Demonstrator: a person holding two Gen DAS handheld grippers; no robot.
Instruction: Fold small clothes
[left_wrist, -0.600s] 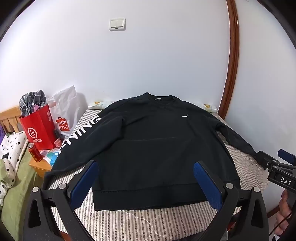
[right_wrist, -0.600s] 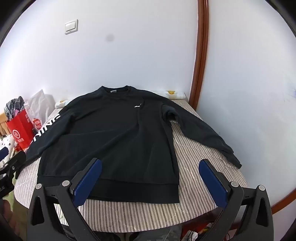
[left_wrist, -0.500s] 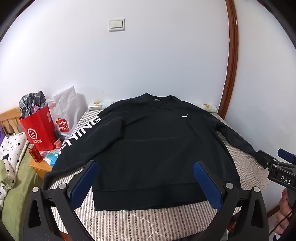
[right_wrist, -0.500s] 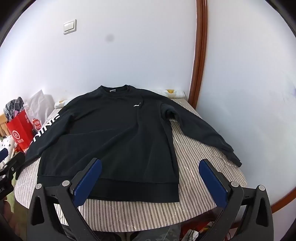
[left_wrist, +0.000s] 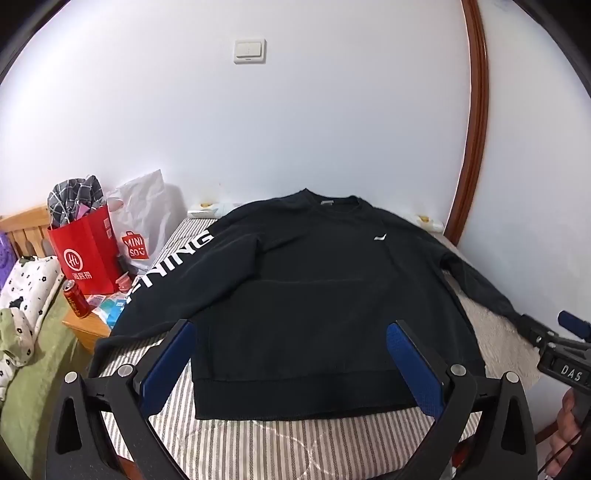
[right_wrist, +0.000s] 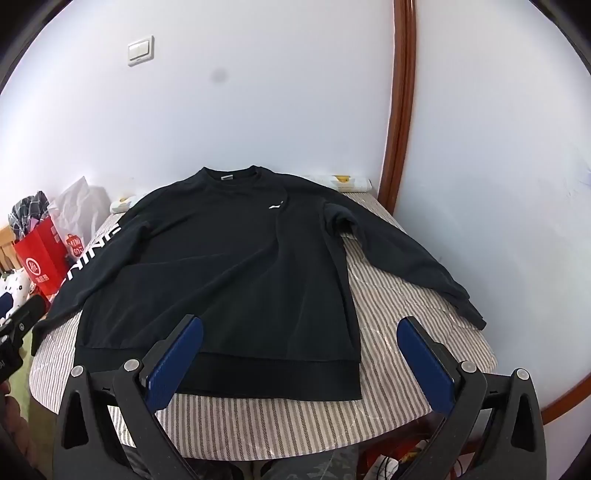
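Nothing of the folding has been done yet, as far as the pictures show: the black sweatshirt (left_wrist: 314, 295) lies spread out flat, front side up, on the striped cover (right_wrist: 388, 295) of what looks like a bed or padded surface against the white wall, and every fold is still ahead. Both sleeves are stretched out to the sides; the left sleeve (left_wrist: 162, 280), with large white lettering along it, runs down toward the near left edge, while the right sleeve (right_wrist: 406, 254) angles out across the stripes with its cuff near the far right edge. The collar points toward the wall and the wide ribbed hem (right_wrist: 258, 376) lies nearest the cameras. The fabric looks thick and soft, mostly smooth, with a shallow crease running down from the small white logo (right_wrist: 275, 205) on the chest. The left tongs (left_wrist: 288, 354) hover above the hem with their blue pads spread wide and nothing between them; the right tongs (right_wrist: 299, 350) hang over the hem's right corner, likewise spread wide and empty. Judging from this, the first move would be a sleeve or side brought inward. A red paper bag (left_wrist: 86, 254) and a red can (left_wrist: 75, 299) sit off to the left, clear of the work.
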